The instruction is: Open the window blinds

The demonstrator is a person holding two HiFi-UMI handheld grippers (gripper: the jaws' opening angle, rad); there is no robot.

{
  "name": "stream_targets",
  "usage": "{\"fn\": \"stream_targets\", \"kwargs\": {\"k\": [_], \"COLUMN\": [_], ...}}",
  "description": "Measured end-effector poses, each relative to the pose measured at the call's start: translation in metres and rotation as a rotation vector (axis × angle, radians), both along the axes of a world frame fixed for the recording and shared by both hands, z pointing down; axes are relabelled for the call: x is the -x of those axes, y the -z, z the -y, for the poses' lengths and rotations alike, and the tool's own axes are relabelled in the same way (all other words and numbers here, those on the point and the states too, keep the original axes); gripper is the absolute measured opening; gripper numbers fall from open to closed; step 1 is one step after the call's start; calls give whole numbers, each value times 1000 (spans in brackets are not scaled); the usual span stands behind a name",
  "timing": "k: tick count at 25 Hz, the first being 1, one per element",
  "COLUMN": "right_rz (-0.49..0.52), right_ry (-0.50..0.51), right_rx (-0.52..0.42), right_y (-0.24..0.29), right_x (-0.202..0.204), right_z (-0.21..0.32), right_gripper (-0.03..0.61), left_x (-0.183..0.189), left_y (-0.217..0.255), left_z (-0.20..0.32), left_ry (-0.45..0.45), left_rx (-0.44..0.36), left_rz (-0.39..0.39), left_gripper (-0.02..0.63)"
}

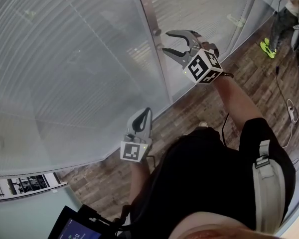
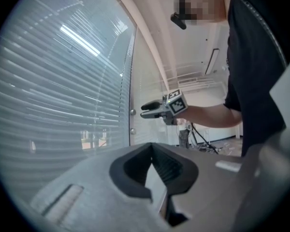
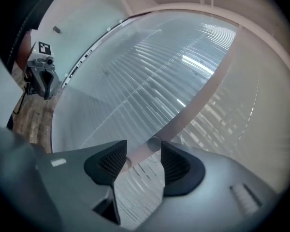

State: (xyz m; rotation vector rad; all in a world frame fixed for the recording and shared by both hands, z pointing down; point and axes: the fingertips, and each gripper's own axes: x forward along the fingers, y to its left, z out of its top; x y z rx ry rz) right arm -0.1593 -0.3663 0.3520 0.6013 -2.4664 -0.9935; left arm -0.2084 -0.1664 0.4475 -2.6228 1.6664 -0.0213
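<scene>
The window blinds (image 1: 65,59) hang shut behind curved glass panels, with a pale post (image 1: 157,59) between two panels. A small round knob (image 3: 153,143) sits on that post. My right gripper (image 1: 165,42) is open and held up at the post; the knob lies between its fingertips (image 3: 170,151) without being pressed. My left gripper (image 1: 144,117) is lower and to the left, close to the glass, shut with nothing in it. In the left gripper view two knobs (image 2: 132,112) show on the post just left of the right gripper (image 2: 147,109). The left gripper (image 3: 42,74) shows far off in the right gripper view.
Wood plank floor (image 1: 204,108) runs along the foot of the glass. Another person (image 1: 289,19) with bright green shoes (image 1: 265,46) stands at the far right. Cables (image 1: 291,108) lie on the floor there. A screen (image 1: 72,228) is at the bottom left.
</scene>
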Motion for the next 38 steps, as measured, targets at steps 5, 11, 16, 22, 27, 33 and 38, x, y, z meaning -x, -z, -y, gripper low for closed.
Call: {"fn": "stream_targets", "kwargs": {"k": [5, 11, 16, 22, 27, 33, 38], "right_rz": [-81, -200, -257, -325, -347, -309, -222], "right_ry": [-69, -159, -157, -136, -130, -146, -163], "right_rx": [-113, -262, -310, -361, -381, -325, -207], "right_y": [6, 8, 4, -3, -4, -6, -5], "right_x": [10, 15, 25, 35, 36, 39, 36], "right_z": [20, 32, 38, 45, 48, 48, 48], "right_gripper": [215, 212, 196, 155, 133, 130, 130], "left_x": [4, 12, 14, 24, 25, 28, 26], "left_y": [-4, -3, -1, -2, -1, -1, -2], "left_z": [-5, -23, -27, -30, -28, -28, -31], "left_ry": [18, 62, 85, 111, 116, 118, 117], "left_rx": [6, 5, 4, 15, 9, 4, 8], "left_rz": [-13, -23, -29, -28, -27, -24, -20], "left_gripper": [3, 3, 3, 3, 3, 3, 3]}}
